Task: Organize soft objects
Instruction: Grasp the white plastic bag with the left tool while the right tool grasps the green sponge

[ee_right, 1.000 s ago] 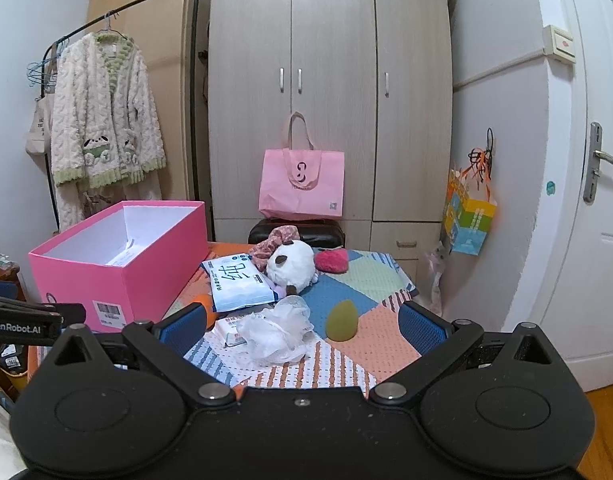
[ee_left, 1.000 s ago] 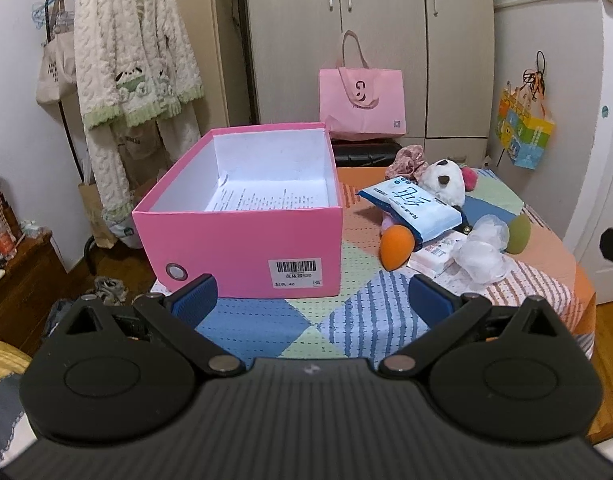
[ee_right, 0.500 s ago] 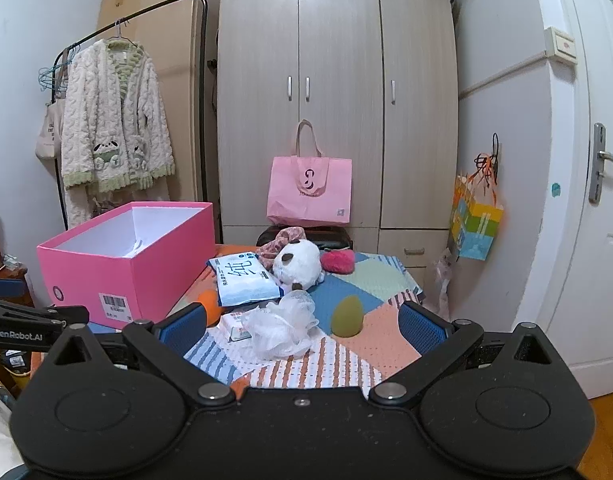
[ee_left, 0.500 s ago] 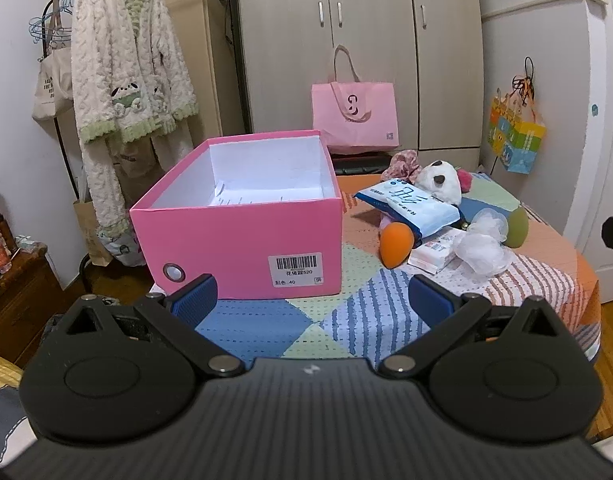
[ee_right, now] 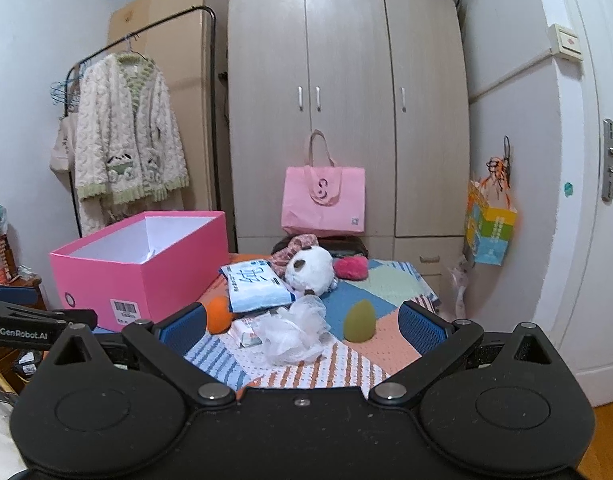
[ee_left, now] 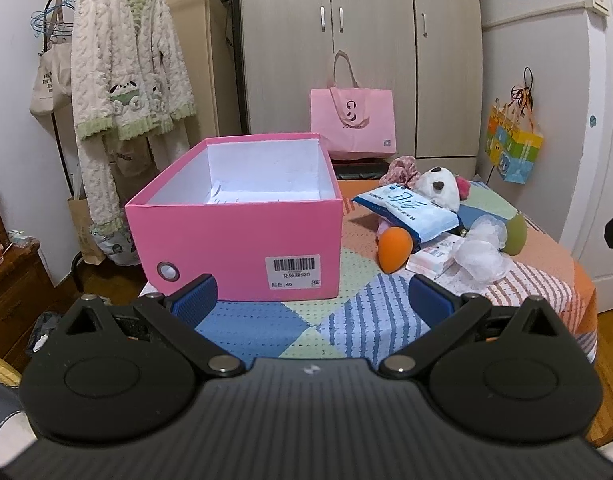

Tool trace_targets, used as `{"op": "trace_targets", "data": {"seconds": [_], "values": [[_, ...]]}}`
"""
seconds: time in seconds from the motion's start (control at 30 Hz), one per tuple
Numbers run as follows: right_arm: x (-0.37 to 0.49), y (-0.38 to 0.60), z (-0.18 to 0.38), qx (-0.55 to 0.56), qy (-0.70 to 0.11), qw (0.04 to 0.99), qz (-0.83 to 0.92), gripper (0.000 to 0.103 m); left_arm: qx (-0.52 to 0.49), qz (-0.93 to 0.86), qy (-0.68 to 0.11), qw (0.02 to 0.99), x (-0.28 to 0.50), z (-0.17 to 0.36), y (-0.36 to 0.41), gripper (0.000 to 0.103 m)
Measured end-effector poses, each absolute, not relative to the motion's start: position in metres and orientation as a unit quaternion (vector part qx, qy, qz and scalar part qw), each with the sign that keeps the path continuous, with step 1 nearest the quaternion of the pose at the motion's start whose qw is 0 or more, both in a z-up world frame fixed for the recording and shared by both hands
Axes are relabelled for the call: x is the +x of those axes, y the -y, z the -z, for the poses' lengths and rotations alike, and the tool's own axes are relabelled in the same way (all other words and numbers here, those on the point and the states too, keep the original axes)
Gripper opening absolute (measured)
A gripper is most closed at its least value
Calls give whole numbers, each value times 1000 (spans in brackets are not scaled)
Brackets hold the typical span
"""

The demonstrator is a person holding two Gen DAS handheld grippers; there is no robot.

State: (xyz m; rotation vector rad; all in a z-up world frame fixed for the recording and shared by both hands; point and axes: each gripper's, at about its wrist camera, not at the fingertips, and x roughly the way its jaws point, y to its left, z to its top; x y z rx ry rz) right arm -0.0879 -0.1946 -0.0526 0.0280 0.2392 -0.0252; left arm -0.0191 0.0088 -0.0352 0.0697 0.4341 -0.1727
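With the pink shoebox (ee_left: 242,236) as landmark, sitting lidless on the patchwork tablecloth (ee_left: 346,304), white inside w/ a paper sheet at the bottom. Right of box, clustered: panda plush (ee_right: 309,271) w/ blue-white tissue pack (ee_right: 256,287) leaning in front, floral scrunchie (ee_right: 296,245) behind, pink puff (ee_right: 350,268) just beside plush. Nearer than those: white mesh bath pouf (ee_right: 294,332), small wipes pkt (ee_right: 244,330) touching it, orange sponge egg (ee_right: 219,315) closest to box, olive sponge egg (ee_right: 358,320) farthest right. Left gripper (ee_left: 312,294) short of box front, jaws spread, nothing held. Right gripper (ee_right: 302,322) before the pouf, jaws spread, empty too.
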Motion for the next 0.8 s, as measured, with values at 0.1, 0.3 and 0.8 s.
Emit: {"op": "trace_targets", "data": {"seconds": [0.1,0.3,0.8], "values": [[-87,201,49,12,-104,995,1,103,36,90,-209,973,-16,31,-5,103],[-76,225,46,16,-88,995,-31,103,18,135,-217,967,-2,23,13,103],[-4,291,88,65,-170,982,-53,87,45,280,-205,937,57,68,103,98]]}}
